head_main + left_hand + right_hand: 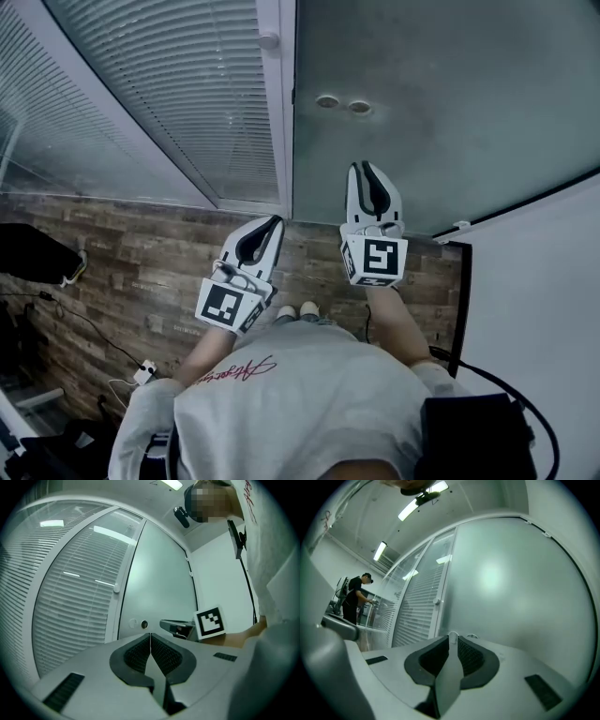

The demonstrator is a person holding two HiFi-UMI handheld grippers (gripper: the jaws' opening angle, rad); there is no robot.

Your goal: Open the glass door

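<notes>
Tongs empty before the glass door (441, 103): reaching step.
Left tongs (276, 221) are closed, right tongs (365, 168) barely parted, near the frosted panel at far right; next, I judge, a push beside its round fittings (342, 103) at its left edge.

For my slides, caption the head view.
Left gripper and right gripper point at a frosted glass door beside closed blinds.

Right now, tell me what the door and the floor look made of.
Door: probably frosted glass; a matte, milky grey panel with soft glare and no view through. Floor: wood or wood-look planks, matte; staggered brown boards with visible grain.
</notes>
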